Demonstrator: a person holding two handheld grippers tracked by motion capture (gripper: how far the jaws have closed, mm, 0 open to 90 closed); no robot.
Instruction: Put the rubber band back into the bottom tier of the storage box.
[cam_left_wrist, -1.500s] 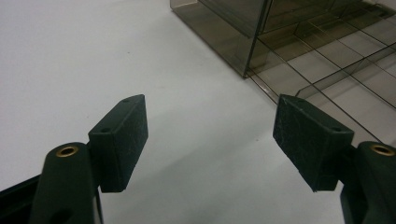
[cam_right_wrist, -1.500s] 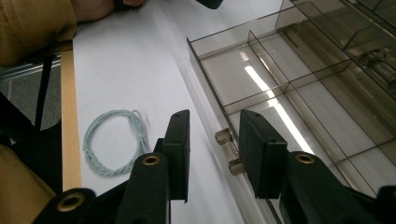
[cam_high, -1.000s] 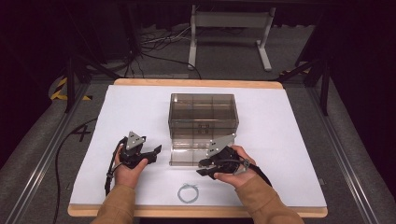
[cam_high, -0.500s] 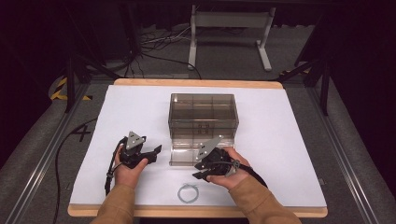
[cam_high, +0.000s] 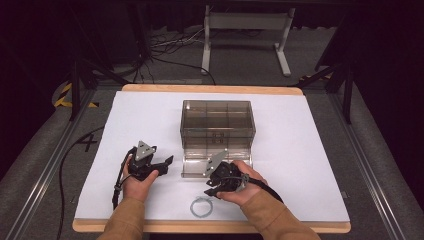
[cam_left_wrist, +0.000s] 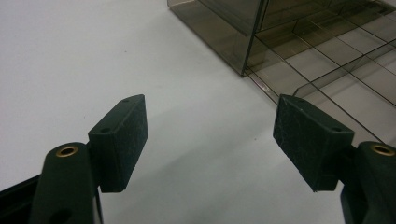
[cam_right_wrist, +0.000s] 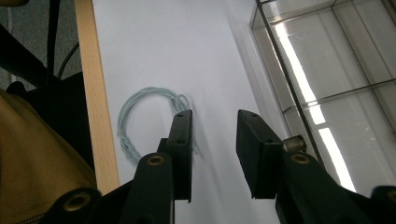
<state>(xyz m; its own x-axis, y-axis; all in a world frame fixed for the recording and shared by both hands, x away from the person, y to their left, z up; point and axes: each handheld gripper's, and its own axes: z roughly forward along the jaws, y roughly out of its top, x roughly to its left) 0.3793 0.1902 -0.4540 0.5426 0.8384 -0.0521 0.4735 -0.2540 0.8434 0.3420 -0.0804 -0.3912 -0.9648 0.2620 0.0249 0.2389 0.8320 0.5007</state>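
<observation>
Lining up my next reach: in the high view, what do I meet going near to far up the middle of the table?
Wire loop → right tool → pulled-out clear drawer → smoky plastic box → far wooden table edge.

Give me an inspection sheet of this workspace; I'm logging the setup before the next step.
Surface: white sheet on a wood-edged table, clean.
Job's things: clear plastic drawer box mid-table, its bottom drawer pulled out toward the person; a coil of pale wire lies near the front edge, apart from the box.
Clutter: nothing seen.
Grippers: left gripper open, empty, beside the drawer; right gripper open, empty, turned toward the coil, one of its fingers just over the coil's edge.
Cables: a black cable trails from the left gripper; loose cables on the floor behind.
Surroundings: dark floor, white stand behind the table, metal rails at both sides.
</observation>
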